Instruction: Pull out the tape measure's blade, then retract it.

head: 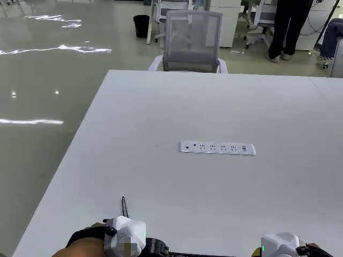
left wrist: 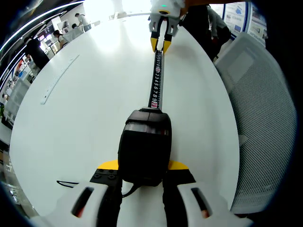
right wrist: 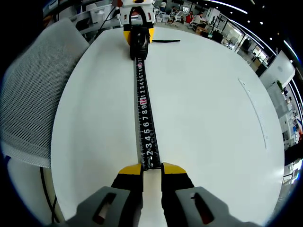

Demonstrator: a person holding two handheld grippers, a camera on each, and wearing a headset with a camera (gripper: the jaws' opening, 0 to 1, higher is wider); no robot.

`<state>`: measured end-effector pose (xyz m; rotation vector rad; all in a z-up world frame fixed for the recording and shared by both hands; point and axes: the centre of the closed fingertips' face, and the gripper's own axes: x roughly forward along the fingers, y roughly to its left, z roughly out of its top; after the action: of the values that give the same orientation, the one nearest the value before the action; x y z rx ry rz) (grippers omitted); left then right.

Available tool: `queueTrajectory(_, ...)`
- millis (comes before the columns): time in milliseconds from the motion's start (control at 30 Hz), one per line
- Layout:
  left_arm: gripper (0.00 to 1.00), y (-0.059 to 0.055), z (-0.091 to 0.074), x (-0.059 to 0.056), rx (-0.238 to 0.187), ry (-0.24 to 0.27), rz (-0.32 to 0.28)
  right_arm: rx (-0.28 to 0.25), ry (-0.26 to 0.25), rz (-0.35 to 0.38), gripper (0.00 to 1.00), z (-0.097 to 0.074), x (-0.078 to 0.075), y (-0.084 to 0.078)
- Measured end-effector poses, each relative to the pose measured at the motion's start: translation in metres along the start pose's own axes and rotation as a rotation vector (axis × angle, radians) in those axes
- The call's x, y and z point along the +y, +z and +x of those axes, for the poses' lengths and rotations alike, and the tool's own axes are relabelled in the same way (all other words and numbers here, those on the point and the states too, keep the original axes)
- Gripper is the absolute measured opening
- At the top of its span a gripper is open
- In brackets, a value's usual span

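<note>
Two hand-held grippers in play, one tape measure btwn them. The left hand-held gripper (left wrist: 143,166) is clamped on the black tape measure (left wrist: 144,144), with the case sitting between its two yellow tips, low over the white table (head: 161,107).

One blade (right wrist: 143,106) is drawn out of the case. It runs straight and flat along the table, numbers facing up, w/ a red mark partway along. Its free end sits in the right hand-held gripper (right wrist: 151,169), whose jaws are narrowed right down and pinch the tip.

The two grippers face each other along the near edge of the table, well apart, and the blade spans the whole gap. From my head view I get just their white bodies at the bottom edge — left one at lower left, right one at lower right.

Other items, counted:
- One white power strip (head: 217,148), flat at mid-table, well apart from the tape.
- One thin black cord (head: 124,206) on the table, just beside the left gripper.
- One grey mesh office chair (head: 192,42), pushed up to the far edge of the table.
- One black bin (head: 141,25) on the floor beyond it.
- One mesh chair back (right wrist: 33,94), close along the near side of the table in both gripper views.
</note>
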<state>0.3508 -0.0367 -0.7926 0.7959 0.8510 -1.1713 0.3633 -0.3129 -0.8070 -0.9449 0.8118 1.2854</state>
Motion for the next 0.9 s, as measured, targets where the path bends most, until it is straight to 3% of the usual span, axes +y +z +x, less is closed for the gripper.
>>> queueTrajectory(900,0.29,0.001,0.0006,-0.0011,-0.003,0.002,-0.002,0.003,-0.006,0.03,0.12,-0.0025,-0.0002,-0.0062)
